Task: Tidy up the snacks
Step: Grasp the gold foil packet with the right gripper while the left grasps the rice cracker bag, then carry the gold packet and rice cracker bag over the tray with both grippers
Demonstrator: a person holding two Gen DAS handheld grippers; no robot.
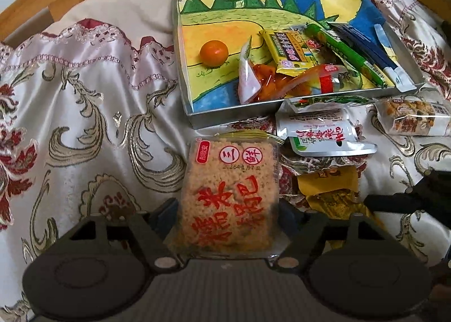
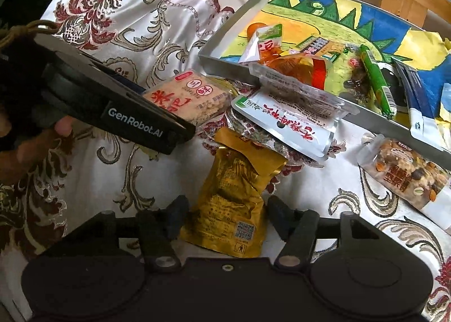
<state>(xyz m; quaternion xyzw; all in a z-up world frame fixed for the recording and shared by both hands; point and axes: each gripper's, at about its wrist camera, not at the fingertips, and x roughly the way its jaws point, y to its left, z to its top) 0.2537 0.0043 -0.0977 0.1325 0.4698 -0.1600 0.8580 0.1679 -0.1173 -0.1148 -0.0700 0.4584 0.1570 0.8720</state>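
The left tongs (image 1: 228, 209) squeeze the rice cake (image 1: 229, 195) by its two long sides, ready to lift it off the bed (image 1: 84, 124). Its long way points far, straight at the tray (image 1: 186, 96) just beyond, where other snacks already lie. The right tongs (image 2: 225, 215) stand on both sides of the gold pouch (image 2: 234, 209); I cannot tell if they press it. The pouch points far too, its far end tucked under a white pack (image 2: 296, 124).

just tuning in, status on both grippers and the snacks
Left gripper clamped on rice cracker pack. Right gripper around gold pouch. Tray part filled; white packet overlaps pouch.
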